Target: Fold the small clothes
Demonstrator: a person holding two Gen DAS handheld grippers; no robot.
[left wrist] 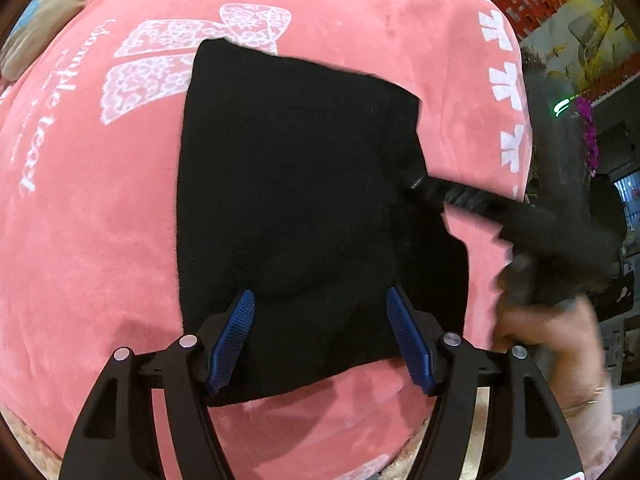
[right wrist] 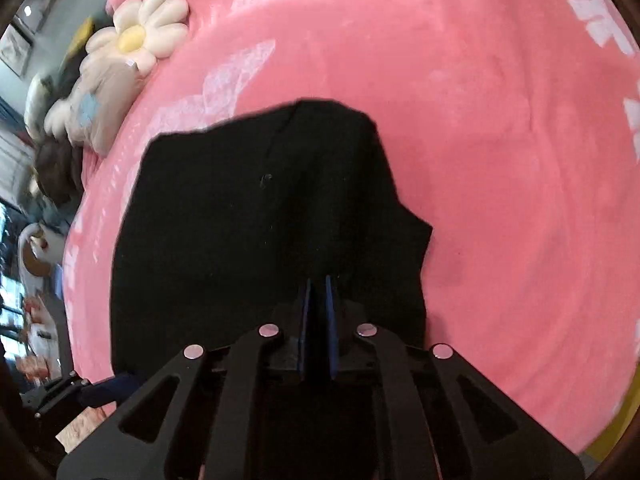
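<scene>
Black garment [left wrist: 304, 184], white-printed pink blanket [left wrist: 100, 240]

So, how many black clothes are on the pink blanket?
1. The black garment lies mid-blanket, beneath the left gripper. The right gripper is at its right edge. Others may lie out of view.

The garment [left wrist: 304, 208] lay flat on the blanket [left wrist: 100, 240], near its middle in the left wrist view. The left tongs [left wrist: 320, 300] stood over the garment's near edge, fingers apart, one to each side, cloth beneath them rather than between. The right tongs [left wrist: 424, 184] reached in from the right, tips on the garment's right edge. In the right wrist view those tongs [right wrist: 318, 284] sat over the garment's [right wrist: 240, 232] near right part, with the blanket [right wrist: 500, 200] spreading right and beyond. A flower cushion [right wrist: 140, 36] rested at the far left edge of the blanket, other cushions [right wrist: 96, 104] just in front of it.
</scene>
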